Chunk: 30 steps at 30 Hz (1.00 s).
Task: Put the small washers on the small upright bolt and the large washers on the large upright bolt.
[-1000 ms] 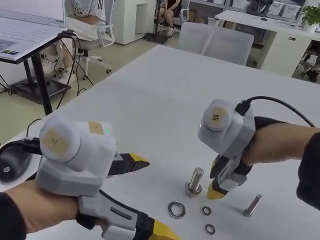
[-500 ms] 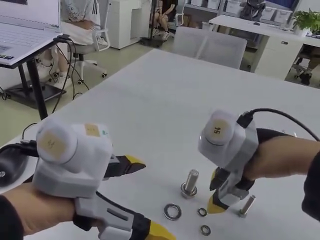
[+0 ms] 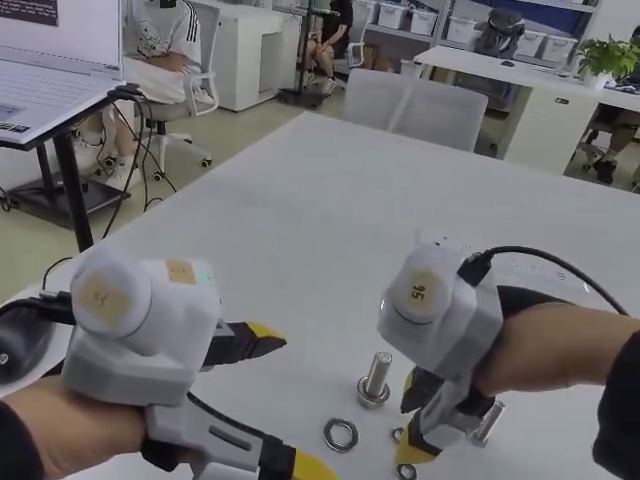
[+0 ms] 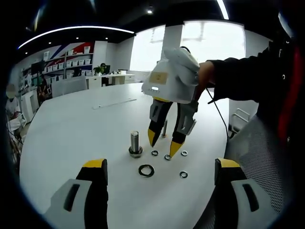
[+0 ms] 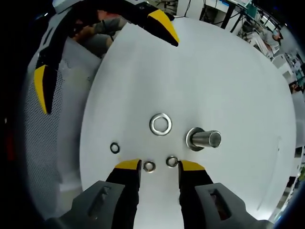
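Currently on table [image 5: 228,71]: one large upright bolt [image 5: 205,139], one large washer [image 5: 160,124] beside it, four small washers [image 4: 183,174]. Right gripper [image 5: 157,164] parted, straddling two small washers; left gripper [image 4: 160,163] spread wide, empty.

White table [image 3: 330,200], silvery bolt [image 3: 377,375] and washers [image 3: 340,435]

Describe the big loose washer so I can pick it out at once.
On the white table, find the thick upright silver bolt. The flat silver metal ring lying just beside it, not touching, is the one. It is far wider than the small washers scattered near it.
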Tool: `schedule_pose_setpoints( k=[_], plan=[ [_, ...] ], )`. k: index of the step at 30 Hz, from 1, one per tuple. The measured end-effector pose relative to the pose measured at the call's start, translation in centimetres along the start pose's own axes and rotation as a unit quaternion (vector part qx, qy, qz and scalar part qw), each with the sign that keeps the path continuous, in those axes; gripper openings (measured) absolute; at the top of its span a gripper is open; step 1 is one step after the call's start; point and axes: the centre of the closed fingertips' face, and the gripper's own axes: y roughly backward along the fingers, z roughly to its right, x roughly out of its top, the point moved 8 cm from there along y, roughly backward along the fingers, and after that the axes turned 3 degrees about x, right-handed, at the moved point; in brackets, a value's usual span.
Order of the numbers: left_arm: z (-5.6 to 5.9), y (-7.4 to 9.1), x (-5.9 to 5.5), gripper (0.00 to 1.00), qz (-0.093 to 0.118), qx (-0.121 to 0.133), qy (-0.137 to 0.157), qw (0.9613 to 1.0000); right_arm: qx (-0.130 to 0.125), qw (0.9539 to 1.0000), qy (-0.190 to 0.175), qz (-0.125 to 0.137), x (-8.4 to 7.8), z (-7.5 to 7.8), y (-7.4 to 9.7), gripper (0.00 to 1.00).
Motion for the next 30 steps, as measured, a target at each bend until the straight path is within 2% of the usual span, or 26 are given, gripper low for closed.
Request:
schedule_pose_setpoints(
  k=[12,19,30],
  plan=[
    [0.2,0.3,-0.2,0.93,-0.002,0.003,0.001,1.0,0.011,0.9997,0.02,0.007,2.2,-0.8,-1.3,0.33],
    [0.2,0.6,-0.3,0.93,-0.002,0.007,0.002,1.0,0.0,0.9996,0.022,0.017,3.4,-0.4,-2.3,0.33],
    [0.3,0.7,-0.4,0.93,-0.001,0.011,0.004,0.9999,-0.002,0.9998,0.013,0.014,3.8,0.2,-3.2,0.33]
  ],
)
